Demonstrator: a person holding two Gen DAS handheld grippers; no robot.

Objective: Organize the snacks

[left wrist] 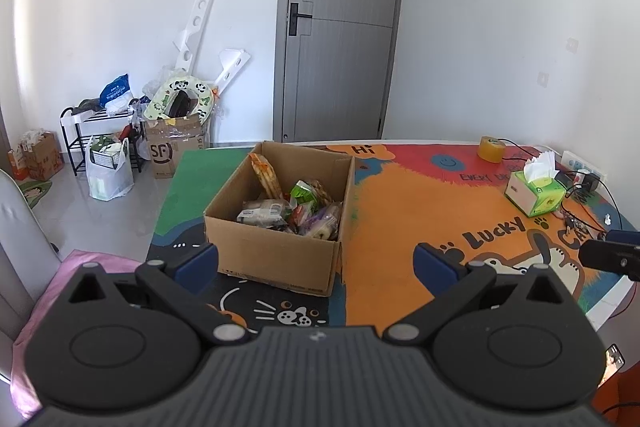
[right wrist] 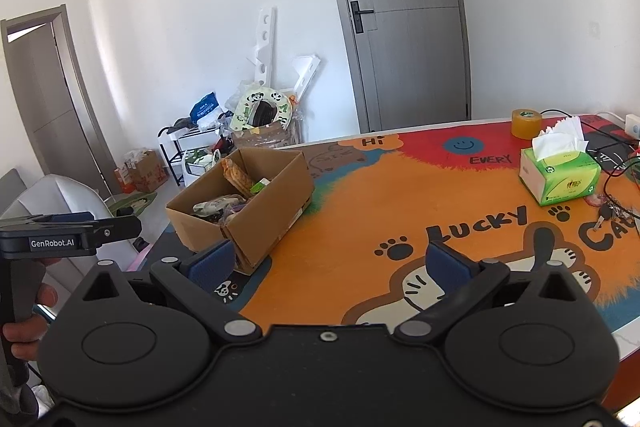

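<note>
Spread jaws frame snack box (left wrist: 280,211) beyond.

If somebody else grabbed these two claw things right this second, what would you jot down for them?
Left gripper: open, empty, facing the cardboard box.
Right gripper: open, empty, over the mat, box to its left.
Snacks: all visible ones lie jumbled inside the box; a long orange packet leans against its far wall.
Done: no sorting that shows.
Left: sort the snacks. The tissue box and tape roll are not snacks.
</note>
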